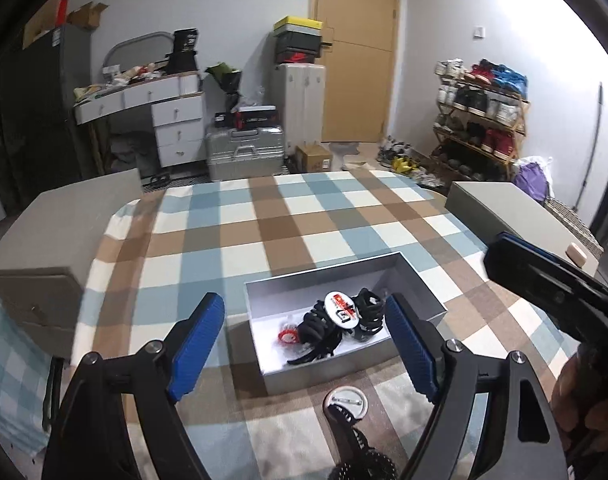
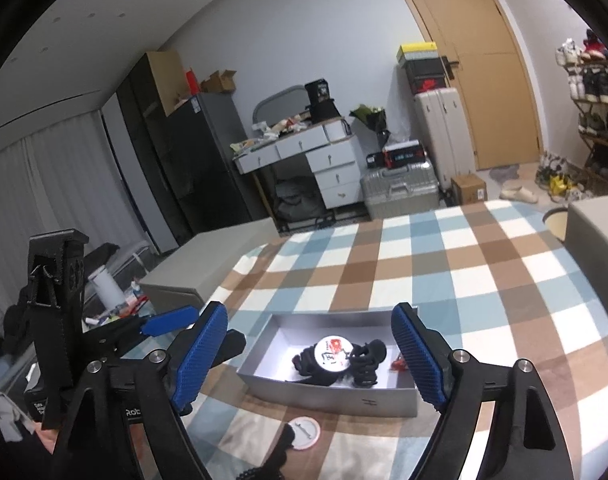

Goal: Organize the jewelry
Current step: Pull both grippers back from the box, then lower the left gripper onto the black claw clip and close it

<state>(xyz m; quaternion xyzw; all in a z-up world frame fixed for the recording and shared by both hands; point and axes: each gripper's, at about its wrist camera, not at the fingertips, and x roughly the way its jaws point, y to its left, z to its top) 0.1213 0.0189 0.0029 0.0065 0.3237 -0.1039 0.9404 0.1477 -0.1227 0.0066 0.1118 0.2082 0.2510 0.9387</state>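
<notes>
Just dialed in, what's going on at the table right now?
A person holds both grippers open and empty over the plaid tablecloth. The left gripper and right gripper both point toward the silver box, which already holds black bracelets, a round badge and a small red piece. Another badge lies face down outside it.

**Box at mid-surface, loose badge before it**

An open box (image 1: 417, 280) sat mid-surface (image 1: 304, 216). In it a round badge (image 1: 342, 307) lay on a heap of bands (image 1: 323, 332), a small ring (image 1: 287, 335) at the heap's left. Another badge (image 1: 345, 400) lay face-down on the surface between the box and the near edge.
</notes>
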